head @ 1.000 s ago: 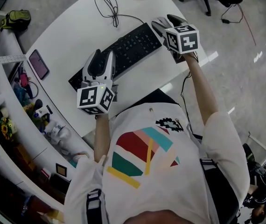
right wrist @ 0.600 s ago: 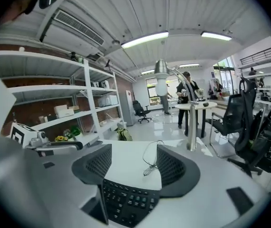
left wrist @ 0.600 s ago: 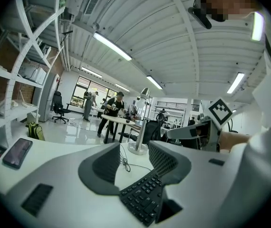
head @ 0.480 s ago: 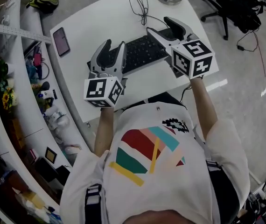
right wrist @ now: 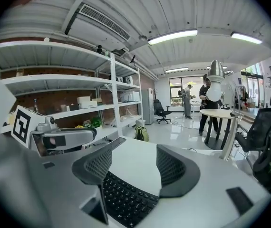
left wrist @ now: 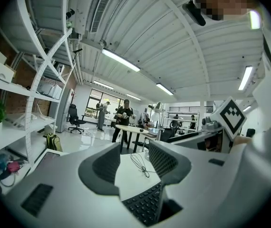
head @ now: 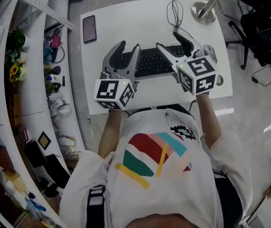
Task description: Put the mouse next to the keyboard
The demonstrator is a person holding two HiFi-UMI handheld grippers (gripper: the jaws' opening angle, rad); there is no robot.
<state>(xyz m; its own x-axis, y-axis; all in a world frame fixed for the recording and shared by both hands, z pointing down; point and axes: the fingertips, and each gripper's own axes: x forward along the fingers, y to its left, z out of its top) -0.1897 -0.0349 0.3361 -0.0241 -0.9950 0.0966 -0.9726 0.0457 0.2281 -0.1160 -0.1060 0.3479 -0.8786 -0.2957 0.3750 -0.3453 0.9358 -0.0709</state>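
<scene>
A black keyboard (head: 150,61) lies across the middle of the white table (head: 126,20). A small pale mouse-like shape (head: 210,52) sits just off the keyboard's right end, partly hidden by my right gripper. My left gripper (head: 128,47) hovers over the keyboard's left part, open and empty. Over the keyboard's right part my right gripper (head: 167,39) is also open and empty. The left gripper view has keys (left wrist: 146,205) below the open left gripper (left wrist: 133,163). Keys (right wrist: 124,201) also fill the gap of the right gripper (right wrist: 135,167). Neither gripper view shows the mouse.
A phone (head: 89,28) lies at the table's far left corner. A looped black cable (head: 175,9) and a lamp base (head: 202,9) stand behind the keyboard. Cluttered shelves (head: 35,56) run along the left; an office chair (head: 261,37) stands to the right.
The head view has swung, so the table now sits squarer in frame. Both grippers have drawn closer together over the keyboard. Both stay open and empty.
</scene>
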